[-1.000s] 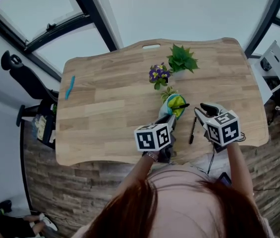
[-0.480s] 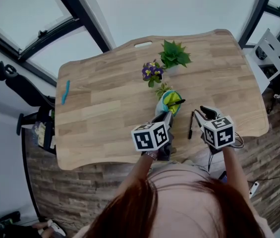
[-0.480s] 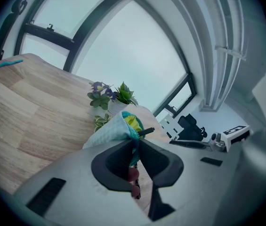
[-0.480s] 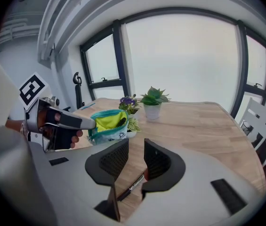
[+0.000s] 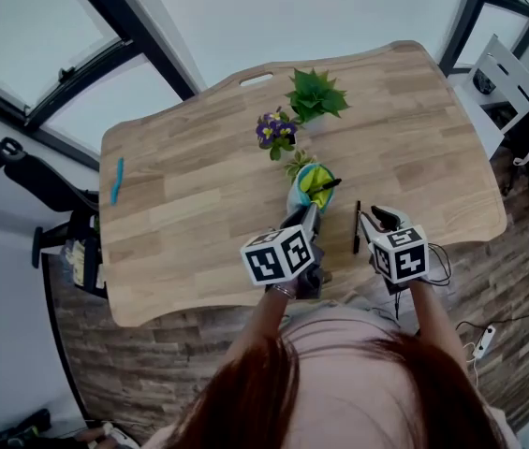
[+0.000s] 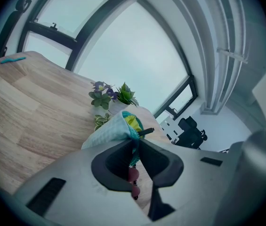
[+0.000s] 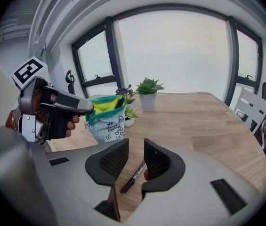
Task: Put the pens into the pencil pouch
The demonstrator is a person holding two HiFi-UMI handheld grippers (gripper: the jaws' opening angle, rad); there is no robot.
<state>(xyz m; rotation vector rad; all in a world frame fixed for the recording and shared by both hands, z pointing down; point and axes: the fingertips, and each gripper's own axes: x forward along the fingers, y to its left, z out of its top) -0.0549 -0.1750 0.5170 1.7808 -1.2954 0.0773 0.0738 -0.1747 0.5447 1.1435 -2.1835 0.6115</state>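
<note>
Pale wooden desk [image 5: 198,204] under tall windows. At its 9 o'clock edge lies a slim blue thing [image 5: 116,181], possibly another pen, well apart from the rest. Toward 12 o'clock stand small potted plants [image 5: 315,94].

Near the 6 o'clock edge the left gripper [image 5: 308,215] has its jaws narrow, pinched on the teal zip edge of the pencil pouch [image 5: 309,187], holding it upright with the mouth open. The pouch is pale blue with doodle print and yellow-green lining, and one dark pen [image 5: 328,185] already pokes out of its top.

Near the pouch, at its 4 o'clock, the black pen [image 5: 357,227] lies flat on the wood. It is thin, with pale print on the barrel, and its long axis runs 12 to 6 in the head view.

The right gripper [image 5: 376,221] is the nearer one, hanging just at the pen's 3 o'clock. Its jaws are wide, though they have just been closing a little. In its own view the pen slants 1 to 7 between the pads, untouched. The grasp looks to need only a short drop astride the barrel
</note>
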